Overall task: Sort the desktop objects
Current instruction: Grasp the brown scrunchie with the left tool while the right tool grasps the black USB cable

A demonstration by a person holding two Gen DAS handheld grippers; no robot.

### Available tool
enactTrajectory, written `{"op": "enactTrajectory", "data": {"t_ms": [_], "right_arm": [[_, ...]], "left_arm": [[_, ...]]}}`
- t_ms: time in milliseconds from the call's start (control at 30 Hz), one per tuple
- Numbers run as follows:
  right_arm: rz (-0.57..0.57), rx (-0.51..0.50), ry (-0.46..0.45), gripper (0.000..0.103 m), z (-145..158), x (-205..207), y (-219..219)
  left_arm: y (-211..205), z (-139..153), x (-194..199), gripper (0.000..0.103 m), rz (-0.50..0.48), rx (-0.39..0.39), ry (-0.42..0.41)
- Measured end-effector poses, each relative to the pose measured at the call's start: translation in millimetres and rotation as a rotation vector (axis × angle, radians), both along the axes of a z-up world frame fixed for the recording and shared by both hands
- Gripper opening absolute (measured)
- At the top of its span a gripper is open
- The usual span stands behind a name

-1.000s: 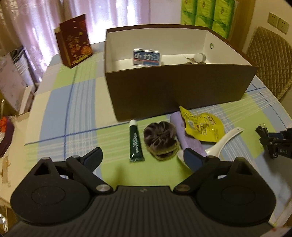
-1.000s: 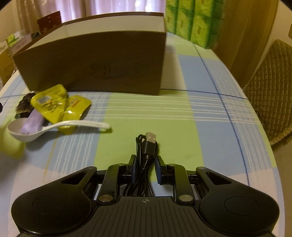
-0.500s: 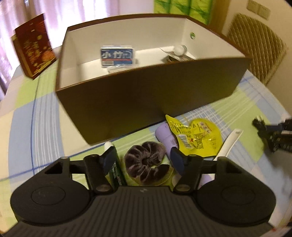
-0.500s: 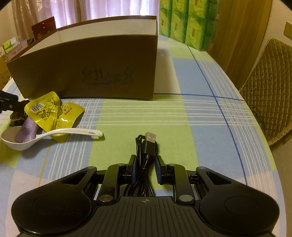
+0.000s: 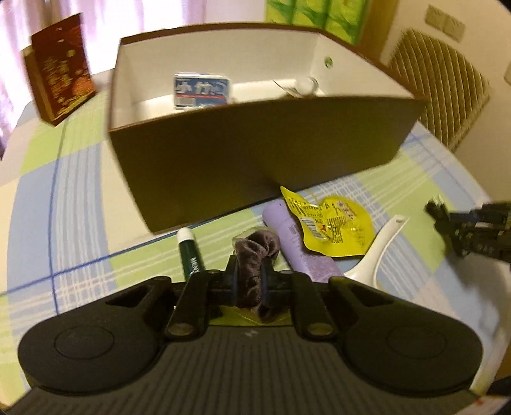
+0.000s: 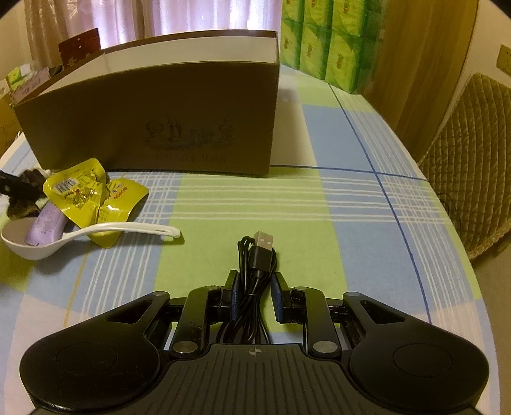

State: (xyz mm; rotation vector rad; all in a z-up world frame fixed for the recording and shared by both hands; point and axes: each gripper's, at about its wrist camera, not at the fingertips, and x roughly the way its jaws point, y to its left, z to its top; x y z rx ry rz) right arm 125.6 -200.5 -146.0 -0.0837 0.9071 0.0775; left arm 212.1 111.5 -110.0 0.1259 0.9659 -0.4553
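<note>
The tabletop (image 6: 351,204) wears a checked cloth of pale green, blue and white squares with thin blue lines. Behind it hang sheer pinkish curtains (image 6: 191,16) with daylight glowing through them. A stack of green packs (image 6: 332,41) stands at the far edge, next to a dark wooden panel (image 6: 424,64). On the right sits a chair (image 6: 472,153) with a quilted olive cover. The cream wall (image 5: 412,19) above it carries switch plates (image 5: 445,24). The light is dim and warm.
</note>
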Motion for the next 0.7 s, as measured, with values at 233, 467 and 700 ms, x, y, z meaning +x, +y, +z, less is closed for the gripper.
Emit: {"op": "enactTrajectory", "data": {"t_ms": [233,467,700], "right_arm": [[0.019,-0.024,0.005,0.015,1,-3,6],[-0.024,0.113,0.042,0.011,12,-8,0],[-0.026,0.228,-0.009,0.011,46,-10,-5]], "left_arm": [[15,28,-26,0.01,0.068,-0.047,-0.036],[20,49,-38,0.01,0.109,-0.092,-0.06],[12,68,-42,0.01,0.097,-0.12,-0.104]]}}
